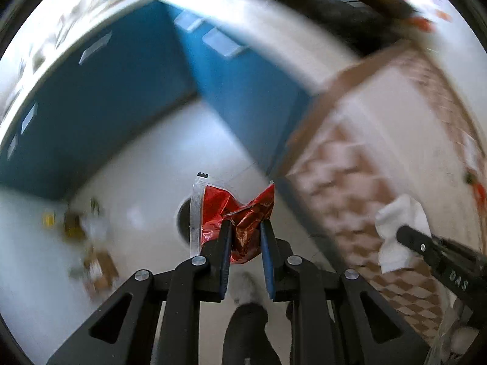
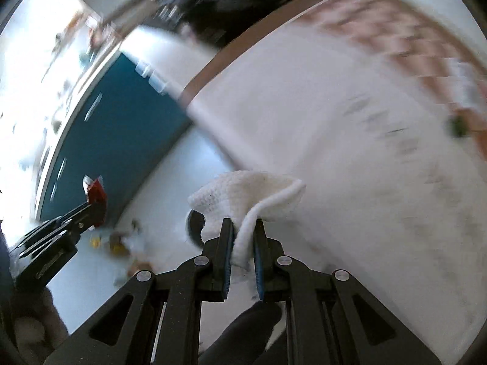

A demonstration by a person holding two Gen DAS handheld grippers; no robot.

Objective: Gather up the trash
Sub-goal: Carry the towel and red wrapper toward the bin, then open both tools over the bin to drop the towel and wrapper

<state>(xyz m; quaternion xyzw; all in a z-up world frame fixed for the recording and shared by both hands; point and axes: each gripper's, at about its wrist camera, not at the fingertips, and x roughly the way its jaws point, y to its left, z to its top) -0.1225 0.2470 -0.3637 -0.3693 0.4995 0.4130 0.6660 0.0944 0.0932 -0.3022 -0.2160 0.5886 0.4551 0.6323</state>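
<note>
White floor (image 1: 146, 164) fills the middle of both views, blurred, with a teal panel (image 1: 100, 115) across the upper left. At the centre bottom of the left wrist view I have a crumpled red wrapper (image 1: 240, 213) pinched between the 2 fingers of my left gripper (image 1: 245, 228), jaws nearly closed on the foil; its clear sealed edge sticks up on the left side. At the centre bottom of the right wrist view my right gripper (image 2: 243, 228) is clamped almost shut on a white paper towel (image 2: 249, 194), which fans out above the fingertips. Each gripper shows in the other's view, at the lower right and the left edge. Small bits of litter (image 1: 88, 243) lie on the floor at lower left. A white cloth with a brown checked border (image 1: 380, 158) covers the right side.
</note>
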